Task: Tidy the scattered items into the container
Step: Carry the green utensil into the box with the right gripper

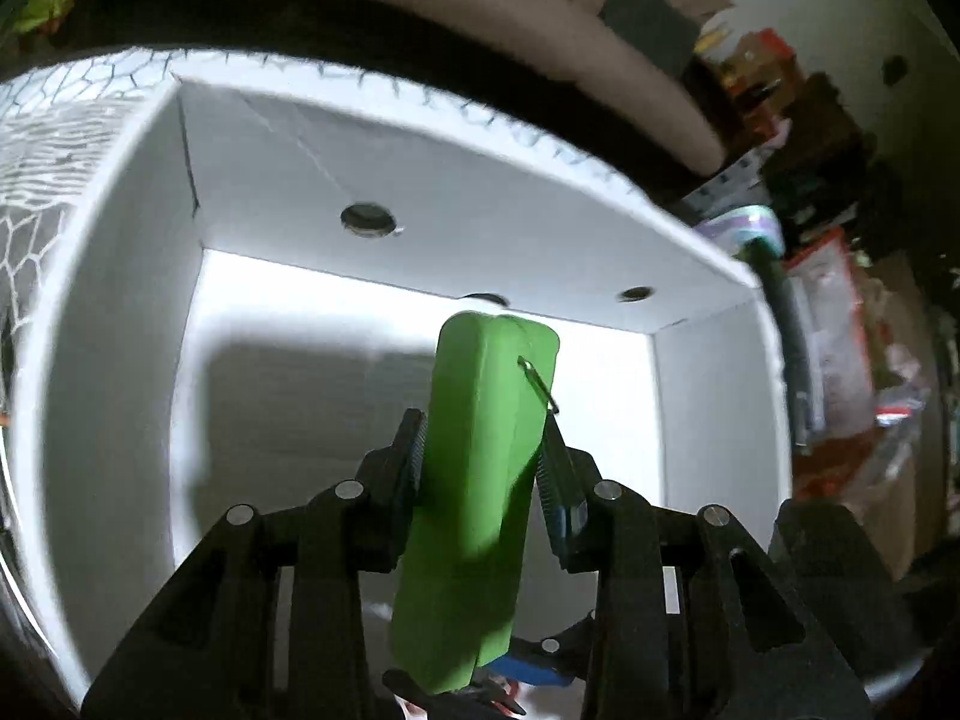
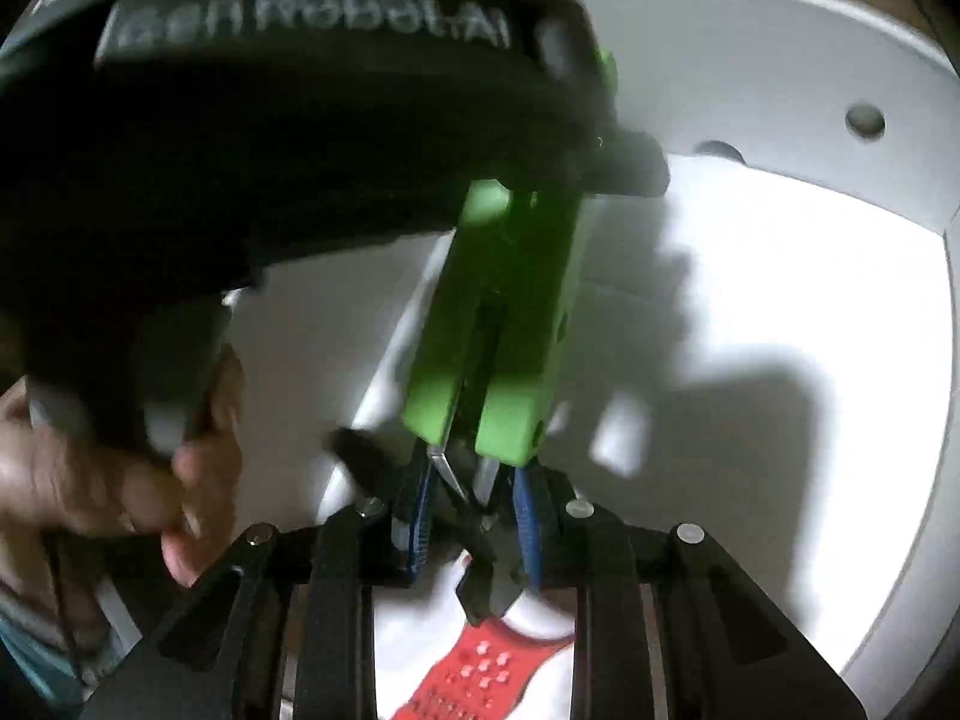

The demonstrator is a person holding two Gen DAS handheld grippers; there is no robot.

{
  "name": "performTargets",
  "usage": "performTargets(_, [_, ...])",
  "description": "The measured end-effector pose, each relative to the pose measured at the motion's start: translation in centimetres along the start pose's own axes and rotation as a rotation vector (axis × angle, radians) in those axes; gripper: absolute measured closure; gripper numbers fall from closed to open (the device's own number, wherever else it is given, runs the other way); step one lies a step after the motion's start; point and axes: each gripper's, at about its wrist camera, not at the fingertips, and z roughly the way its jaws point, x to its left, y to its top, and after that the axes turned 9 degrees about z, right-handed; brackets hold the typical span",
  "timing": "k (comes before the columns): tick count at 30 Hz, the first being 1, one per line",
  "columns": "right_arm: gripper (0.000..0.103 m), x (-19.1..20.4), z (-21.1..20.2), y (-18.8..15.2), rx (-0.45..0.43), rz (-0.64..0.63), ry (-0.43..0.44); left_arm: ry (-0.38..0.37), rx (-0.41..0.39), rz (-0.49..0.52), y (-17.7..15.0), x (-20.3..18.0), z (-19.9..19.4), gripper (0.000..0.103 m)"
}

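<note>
White box [image 1: 120, 360], bare floor, green tool [image 1: 480, 450] held above

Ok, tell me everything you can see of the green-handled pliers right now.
The pliers have two thick, matte green handles that look rubbery. They lie closed side by side with a narrow slit between them. One handle carries a thin wire clip, and the head is dark metal. The pliers are held tilted in the air above the open white box. The left tongs clamp the handles; the right tongs appear to pinch the head.
</note>
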Motion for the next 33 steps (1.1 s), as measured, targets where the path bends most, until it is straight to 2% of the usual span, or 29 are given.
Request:
performTargets(3, [0.079,-1.0,1.5,0.2,0.006,0.017,-0.025,0.027,0.002,-0.013,-0.4,0.6,1.0,0.072])
performTargets(5, [0.080,-1.6,2.0,0.3,-0.001,0.041,0.001,0.024,0.010,-0.037,-0.8,1.1,1.3,0.065])
performTargets(8, [0.080,-1.5,2.6,0.3,-0.004,0.039,-0.012,-0.026,0.003,-0.059,-1.1,1.4,0.4,0.057])
performTargets(9, [0.080,-1.3,2.8,0.3,-0.003,0.035,-0.019,-0.061,-0.004,-0.071,-1.0,1.4,-0.4,0.053])
performTargets(11, [0.075,-1.0,3.0,0.1,-0.030,0.025,-0.065,-0.096,-0.032,-0.062,-1.1,1.5,-3.0,0.053])
performTargets(13, [0.066,-0.6,3.3,0.0,-0.035,0.005,-0.098,-0.147,-0.069,-0.036,-1.3,1.6,-6.5,0.039])
performTargets(16, [0.063,0.6,4.2,-0.4,-0.041,-0.048,-0.150,-0.137,-0.128,0.014,-1.4,2.4,-11.0,0.035])
performTargets(18, [0.063,1.9,5.2,-0.6,-0.044,-0.117,-0.219,-0.121,-0.152,0.033,-1.8,3.6,-13.4,0.033])
performTargets(21, [0.062,3.9,6.1,-1.2,-0.051,-0.170,-0.269,-0.125,-0.161,0.028,-2.0,4.8,-14.9,0.030])
performTargets(24, [0.064,4.6,7.1,-0.5,-0.047,-0.189,-0.278,-0.130,-0.172,0.028,-3.0,6.1,-15.9,0.029])
performTargets(27, [0.073,5.3,8.2,0.0,-0.035,-0.182,-0.260,-0.138,-0.171,0.028,-3.9,7.4,-16.8,0.029])
performTargets(33, [0.073,9.3,10.7,1.1,-0.020,-0.301,-0.284,-0.189,-0.156,-0.010,-5.2,9.6,-16.6,0.029])
